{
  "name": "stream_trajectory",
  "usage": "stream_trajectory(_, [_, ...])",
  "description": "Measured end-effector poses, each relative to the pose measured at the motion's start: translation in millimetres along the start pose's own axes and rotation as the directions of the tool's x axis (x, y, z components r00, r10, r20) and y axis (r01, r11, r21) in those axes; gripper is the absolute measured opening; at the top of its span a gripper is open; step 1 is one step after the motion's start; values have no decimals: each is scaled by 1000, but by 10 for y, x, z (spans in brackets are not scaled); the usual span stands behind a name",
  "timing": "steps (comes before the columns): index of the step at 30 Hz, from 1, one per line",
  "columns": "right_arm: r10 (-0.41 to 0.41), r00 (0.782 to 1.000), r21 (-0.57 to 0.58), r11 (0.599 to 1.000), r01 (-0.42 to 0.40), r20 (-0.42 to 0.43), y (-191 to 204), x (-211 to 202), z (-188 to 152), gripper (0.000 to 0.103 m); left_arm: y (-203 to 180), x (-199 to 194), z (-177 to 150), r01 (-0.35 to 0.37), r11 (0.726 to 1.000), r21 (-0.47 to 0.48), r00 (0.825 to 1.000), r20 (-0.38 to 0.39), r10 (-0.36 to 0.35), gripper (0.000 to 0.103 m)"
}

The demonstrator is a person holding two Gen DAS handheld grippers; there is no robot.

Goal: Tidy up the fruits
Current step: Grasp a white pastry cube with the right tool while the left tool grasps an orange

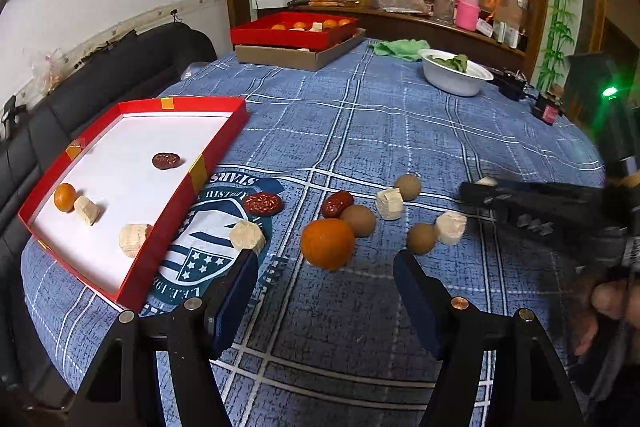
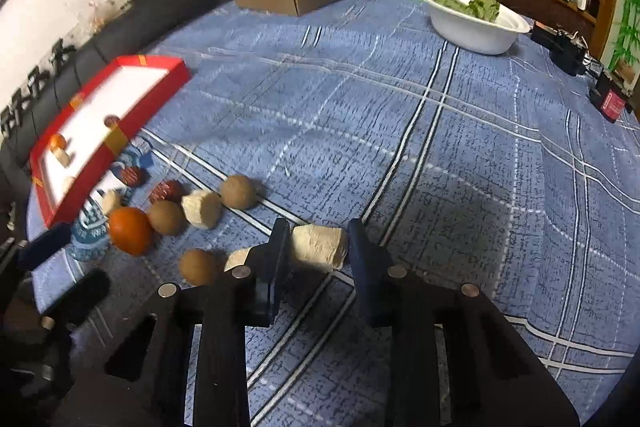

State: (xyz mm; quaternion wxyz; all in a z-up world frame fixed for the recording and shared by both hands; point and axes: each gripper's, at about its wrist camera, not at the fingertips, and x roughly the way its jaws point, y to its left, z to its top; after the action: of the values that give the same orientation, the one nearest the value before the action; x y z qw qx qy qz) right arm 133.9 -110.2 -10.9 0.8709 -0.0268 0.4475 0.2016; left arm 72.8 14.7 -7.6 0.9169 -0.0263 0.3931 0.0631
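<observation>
**Left wrist view: red tray part-filled, loose fruit on cloth**

Left wrist cam: red tray (image 1: 192,183) w/ white floor sits at table's left edge. Inside: small orange (image 1: 64,197) touching a pale cut block (image 1: 87,210); another pale block (image 1: 134,239) against the near-right wall; a dark red date (image 1: 166,160) alone toward the far side. Far end of table: second red tray (image 1: 256,37) stacked on a brown cardboard tray (image 1: 280,57), holding several oranges and a pale piece. White bowl (image 1: 452,79) to the right has green leaves in it; green cloth (image 1: 394,47) just behind.

Loose on the blue plaid tablecloth (image 1: 400,131): big orange (image 1: 327,243), glossy, slightly dimpled skin, touching a brown round fruit (image 1: 359,219). Wrinkled red date (image 1: 337,203) just behind them. Another date (image 1: 262,203) and a pale block (image 1: 248,235) lie near the tray wall. Two more brown round fruits and two more pale blocks to the right.

Left gripper (image 1: 325,267): fingers spread wide, nothing between; big orange sits just ahead of the gap.

Right wrist cam: right gripper (image 2: 318,241) partly closed around a pale, rough-textured chunk (image 2: 318,247); both fingers at its sides, chunk low near the cloth. Can't tell if lifted.
</observation>
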Motion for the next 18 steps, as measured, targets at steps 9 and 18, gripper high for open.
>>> stream_trajectory(9, [51,996,83,995,-57,69,-233,-179,16,28,79,277,60,-13,999,-37,998,-67,11,62])
stream_trajectory(18, [91,992,71,993,-97,85,-211,-238,8,28,-30,513,142,-26,999,-47,992,-122,20,32])
